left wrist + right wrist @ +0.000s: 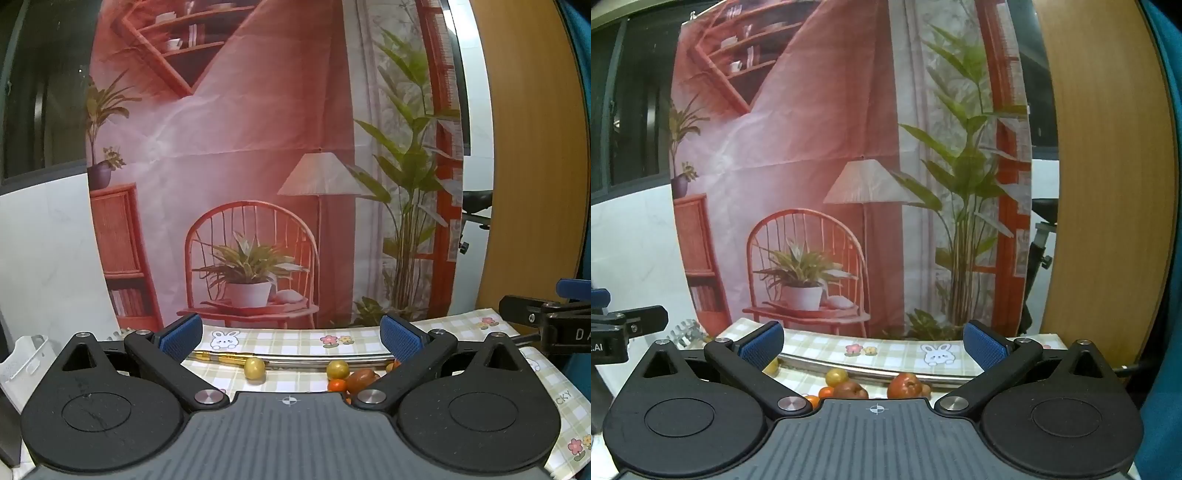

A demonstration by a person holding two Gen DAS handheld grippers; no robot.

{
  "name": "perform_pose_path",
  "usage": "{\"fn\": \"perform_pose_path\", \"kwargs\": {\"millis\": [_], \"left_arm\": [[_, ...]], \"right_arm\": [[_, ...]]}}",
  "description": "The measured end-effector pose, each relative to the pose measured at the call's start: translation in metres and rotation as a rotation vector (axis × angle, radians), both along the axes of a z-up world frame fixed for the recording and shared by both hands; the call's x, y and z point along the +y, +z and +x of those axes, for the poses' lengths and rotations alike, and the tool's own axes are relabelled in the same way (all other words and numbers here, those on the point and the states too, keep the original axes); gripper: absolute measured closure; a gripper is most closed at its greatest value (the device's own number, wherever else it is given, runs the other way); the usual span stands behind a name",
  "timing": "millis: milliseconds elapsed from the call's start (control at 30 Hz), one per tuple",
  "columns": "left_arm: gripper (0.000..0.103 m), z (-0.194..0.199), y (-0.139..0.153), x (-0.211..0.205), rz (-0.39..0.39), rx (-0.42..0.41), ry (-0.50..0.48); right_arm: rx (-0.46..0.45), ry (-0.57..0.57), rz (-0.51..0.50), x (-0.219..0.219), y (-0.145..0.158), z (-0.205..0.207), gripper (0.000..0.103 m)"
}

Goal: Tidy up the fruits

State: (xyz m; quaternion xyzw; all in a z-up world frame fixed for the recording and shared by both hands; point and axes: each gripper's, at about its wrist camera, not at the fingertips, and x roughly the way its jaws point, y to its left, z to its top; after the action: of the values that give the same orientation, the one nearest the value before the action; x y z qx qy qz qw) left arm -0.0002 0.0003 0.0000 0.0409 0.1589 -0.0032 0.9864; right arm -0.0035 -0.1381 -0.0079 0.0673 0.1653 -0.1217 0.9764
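Our left gripper [291, 338] holds its blue-padded fingers [181, 338] wide apart with nothing between them, and our right gripper [873, 341] does the same, its fingers [983, 347] spread and empty.

Just past the left fingers lie two yellow-green round fruits [254, 368], a small orange fruit [337, 385] and a brownish oblong fruit [362, 380], all on a checked cloth [291, 339] printed with a rabbit and flowers. On that cloth's right edge we read the letters "CKY". A metal rod [295, 359] with a gold end runs across the surface behind the fruit.

The right view shows what the left does not: two reddish apple-like fruits [904, 384], partly hidden by the gripper body, beside a yellowish fruit [836, 376] and orange ones [826, 392].

At the left view's right edge the other gripper's body carries white letters "DA". A white basket [26, 360] sits far left. A printed backdrop [240, 166] of a chair, lamp and plants hangs behind.
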Motion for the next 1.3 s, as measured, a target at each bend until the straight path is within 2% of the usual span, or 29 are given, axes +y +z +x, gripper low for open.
{"fn": "perform_pose_path", "kwargs": {"millis": [167, 267, 433, 1300], "left_arm": [[0.0, -0.006, 0.006, -0.001, 0.011, -0.009, 0.023], [0.0, 0.001, 0.0, -0.012, 0.021, -0.011, 0.018], [0.0, -0.005, -0.002, -0.007, 0.04, -0.025, 0.007], [0.0, -0.011, -0.001, -0.005, 0.038, -0.04, -0.021]], "right_arm": [[-0.009, 0.002, 0.004, -0.001, 0.001, -0.001, 0.0], [-0.009, -0.002, 0.003, -0.002, 0.002, 0.001, 0.0], [-0.009, -0.003, 0.004, 0.0, 0.001, -0.002, 0.0], [-0.014, -0.007, 0.0, 0.0, -0.001, -0.005, 0.0]]}}
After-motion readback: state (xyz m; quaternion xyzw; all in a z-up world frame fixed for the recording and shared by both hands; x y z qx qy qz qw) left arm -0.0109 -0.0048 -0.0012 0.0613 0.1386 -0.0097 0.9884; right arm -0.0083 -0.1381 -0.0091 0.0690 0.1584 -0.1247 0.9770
